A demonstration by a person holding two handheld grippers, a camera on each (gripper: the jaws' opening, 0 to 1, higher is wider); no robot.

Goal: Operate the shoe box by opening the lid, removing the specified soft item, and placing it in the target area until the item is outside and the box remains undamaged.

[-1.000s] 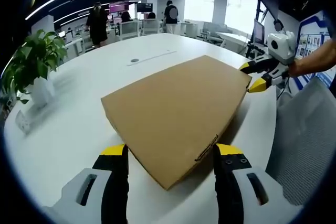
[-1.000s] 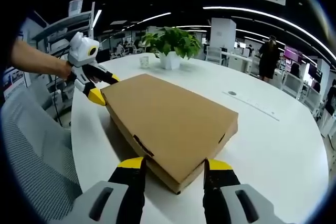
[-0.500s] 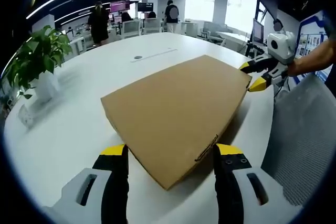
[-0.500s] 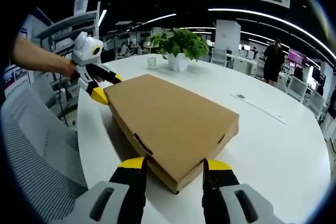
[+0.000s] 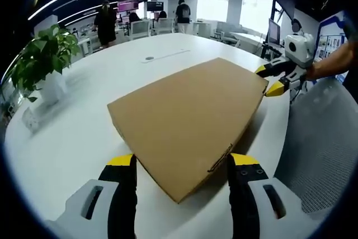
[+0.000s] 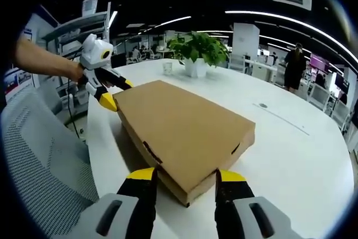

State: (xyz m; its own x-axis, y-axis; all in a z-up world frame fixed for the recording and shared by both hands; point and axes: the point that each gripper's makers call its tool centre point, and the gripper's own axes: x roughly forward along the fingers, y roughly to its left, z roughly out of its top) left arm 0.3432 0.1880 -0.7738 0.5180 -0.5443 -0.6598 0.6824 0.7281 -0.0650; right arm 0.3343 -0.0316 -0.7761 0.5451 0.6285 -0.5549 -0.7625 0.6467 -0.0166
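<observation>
A closed brown cardboard shoe box (image 5: 187, 113) lies flat on the white round table (image 5: 84, 132), lid down. My left gripper (image 5: 182, 163) is open, its yellow-tipped jaws straddling the box's near corner. At the opposite corner my right gripper (image 5: 269, 80) is held by a hand, one jaw above and one below the box edge. In the right gripper view the same box (image 6: 184, 124) has one corner between the wide-apart jaws of my right gripper (image 6: 185, 174), which is open. My left gripper (image 6: 116, 94) sits at the far-left corner. The box's contents are hidden.
A potted plant (image 5: 42, 60) in a white pot (image 6: 197, 68) stands on the table beyond the box, with a small cup (image 6: 167, 68) beside it. A grey mesh chair (image 6: 39, 155) is close to the table edge. People stand among desks far behind.
The box keeps its place between both pairs of jaws. The plant, chair and background have drifted slightly in both views, so both cameras have moved a little.
</observation>
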